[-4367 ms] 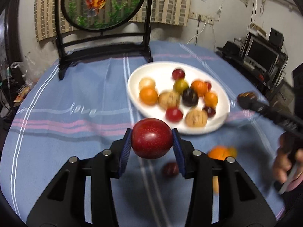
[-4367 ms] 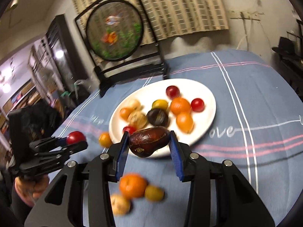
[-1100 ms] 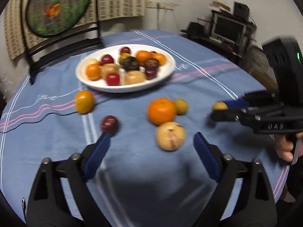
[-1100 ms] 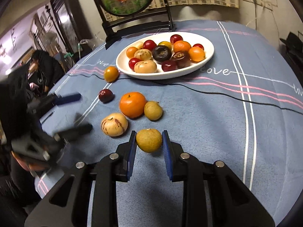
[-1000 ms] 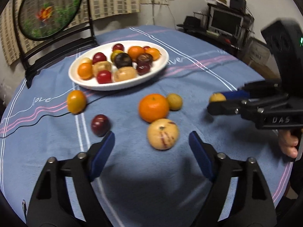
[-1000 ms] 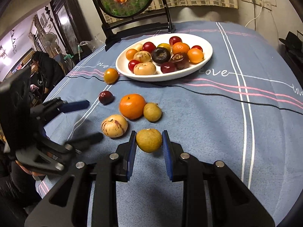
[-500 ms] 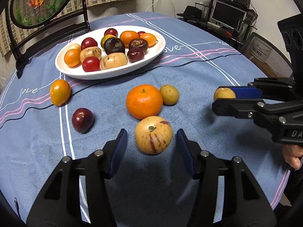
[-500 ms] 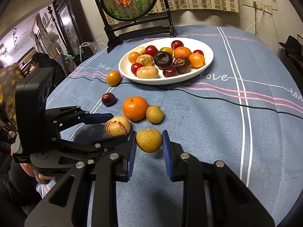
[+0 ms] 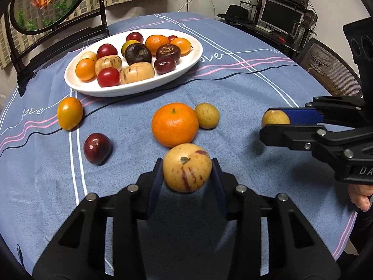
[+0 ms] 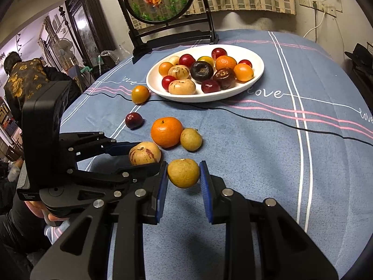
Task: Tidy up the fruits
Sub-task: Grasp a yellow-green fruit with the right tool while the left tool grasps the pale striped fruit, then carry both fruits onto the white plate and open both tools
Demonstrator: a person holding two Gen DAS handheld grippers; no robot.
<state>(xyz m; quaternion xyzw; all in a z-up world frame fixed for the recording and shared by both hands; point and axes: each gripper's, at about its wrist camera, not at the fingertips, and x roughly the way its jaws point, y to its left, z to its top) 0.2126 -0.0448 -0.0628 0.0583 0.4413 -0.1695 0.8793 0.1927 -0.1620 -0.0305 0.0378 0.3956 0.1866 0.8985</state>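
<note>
The jaws of the left gripper (image 9: 187, 178) pinch a pale yellow, purple-streaked round fruit (image 9: 187, 166), and those of the right gripper (image 10: 183, 178) sit closed against a dull yellow-brown round fruit (image 10: 183, 173); both fruits are on the near side of the white oval plate (image 9: 195, 57), well apart from it and low over the blue striped cloth of the desk (image 9: 244, 88). Both are smooth balls held only at their sides, so a tilt or a loose squeeze could probably let one roll out. The two grippers are close side by side, and carrying both at once risks a knock. Between them and the plate lie a large orange mandarin (image 9: 174, 124), touching a small yellow-brown fruit (image 9: 206, 115), a dark red plum (image 9: 97, 141) and a black cable (image 10: 268, 119), which low travel could nudge. The plate is crowded; bare rim shows mostly at its right end, where there is open cloth.
</note>
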